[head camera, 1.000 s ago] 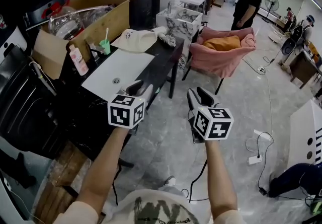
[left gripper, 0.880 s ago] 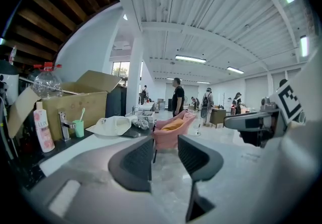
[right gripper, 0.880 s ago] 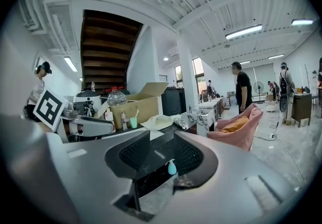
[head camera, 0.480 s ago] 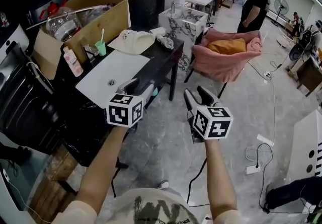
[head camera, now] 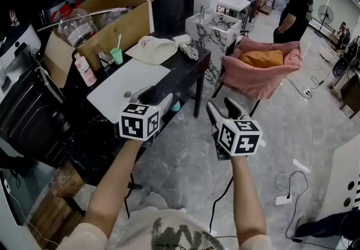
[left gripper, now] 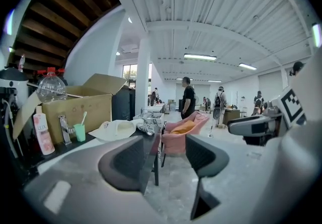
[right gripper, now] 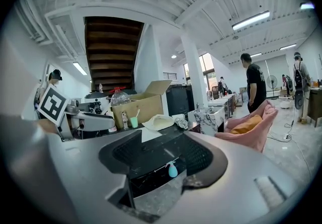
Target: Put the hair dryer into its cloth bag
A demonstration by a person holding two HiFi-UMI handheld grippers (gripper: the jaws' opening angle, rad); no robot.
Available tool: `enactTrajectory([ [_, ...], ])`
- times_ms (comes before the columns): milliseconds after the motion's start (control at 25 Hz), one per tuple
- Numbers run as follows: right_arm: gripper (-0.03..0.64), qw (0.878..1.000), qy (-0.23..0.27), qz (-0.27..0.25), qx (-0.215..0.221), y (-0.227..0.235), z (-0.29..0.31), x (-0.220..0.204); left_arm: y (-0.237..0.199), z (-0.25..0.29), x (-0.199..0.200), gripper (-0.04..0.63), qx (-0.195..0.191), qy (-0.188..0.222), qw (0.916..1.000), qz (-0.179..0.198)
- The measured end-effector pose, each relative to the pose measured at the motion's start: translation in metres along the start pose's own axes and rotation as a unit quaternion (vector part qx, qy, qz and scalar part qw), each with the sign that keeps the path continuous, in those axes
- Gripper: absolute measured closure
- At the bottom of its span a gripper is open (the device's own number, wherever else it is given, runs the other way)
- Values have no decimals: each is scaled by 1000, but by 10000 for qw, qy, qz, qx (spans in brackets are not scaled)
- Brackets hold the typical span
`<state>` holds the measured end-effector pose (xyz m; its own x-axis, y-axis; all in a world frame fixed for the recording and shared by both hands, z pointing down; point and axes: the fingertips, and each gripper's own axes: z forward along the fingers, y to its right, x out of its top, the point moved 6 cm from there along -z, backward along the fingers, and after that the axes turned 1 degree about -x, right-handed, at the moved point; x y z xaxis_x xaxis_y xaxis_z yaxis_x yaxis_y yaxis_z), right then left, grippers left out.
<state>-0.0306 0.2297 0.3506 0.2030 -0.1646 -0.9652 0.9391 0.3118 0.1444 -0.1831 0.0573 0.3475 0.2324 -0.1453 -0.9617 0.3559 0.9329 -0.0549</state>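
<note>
Black table (head camera: 183, 70) partly behind left gripper (head camera: 153, 97), right gripper (head camera: 221, 105) alongside, both empty, jaws just opening.

- It was a large open hall, more studio or workshop than home: strip lights (left gripper: 199, 57) hung under a ribbed white ceiling (left gripper: 226, 6).
- Household pieces stood loose on the polished floor (head camera: 185, 153): a black worktop (head camera: 180, 70), a pink armchair (head camera: 264, 72), a marble stand (head camera: 216, 27).
- A cardboard box (head camera: 126, 24), a power strip (head camera: 281, 200) and a standing fan (head camera: 326, 16) lay about, and a person (head camera: 295, 10) stood by.
</note>
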Motion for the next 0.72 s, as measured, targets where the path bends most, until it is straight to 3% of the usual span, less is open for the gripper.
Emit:
enactTrajectory([
  [400,344,9997,-55,-45,223,19,48,8,-24,41,6,319,170,-50,9998,-41],
  [720,342,9990,-181,-83,400,40,133,23,-71,105,19,319,278,-76,9995,-125],
])
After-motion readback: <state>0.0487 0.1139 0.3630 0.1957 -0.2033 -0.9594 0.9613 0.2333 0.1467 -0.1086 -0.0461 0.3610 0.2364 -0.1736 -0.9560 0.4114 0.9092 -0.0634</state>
